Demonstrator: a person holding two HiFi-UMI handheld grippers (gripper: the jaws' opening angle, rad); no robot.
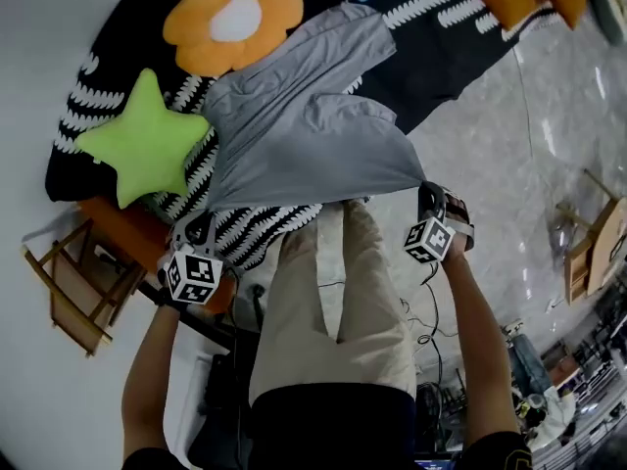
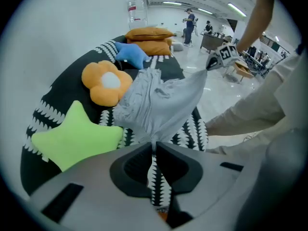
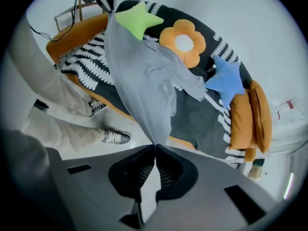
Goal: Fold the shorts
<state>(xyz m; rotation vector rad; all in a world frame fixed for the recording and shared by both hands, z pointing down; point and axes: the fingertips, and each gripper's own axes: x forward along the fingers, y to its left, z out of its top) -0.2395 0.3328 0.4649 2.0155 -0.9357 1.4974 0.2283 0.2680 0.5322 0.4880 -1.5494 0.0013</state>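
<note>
The person holds a gripper in each hand. The left gripper point(image 1: 201, 225) points steeply down. Its marker cube point(image 1: 191, 275) sits just behind the jaws. The two jaws are pressed together on a thin bit of the grey shorts point(image 1: 304, 135). The right gripper point(image 1: 428, 192) points steeply down too. Its jaws are also pinched tight on an edge of the shorts. The two grippers are well apart. The left arm point(image 1: 147, 370) and the right arm point(image 1: 480, 341) are bare and stretch out in front of the body. The person's legs point(image 1: 333, 302) show between the two arms.
</note>
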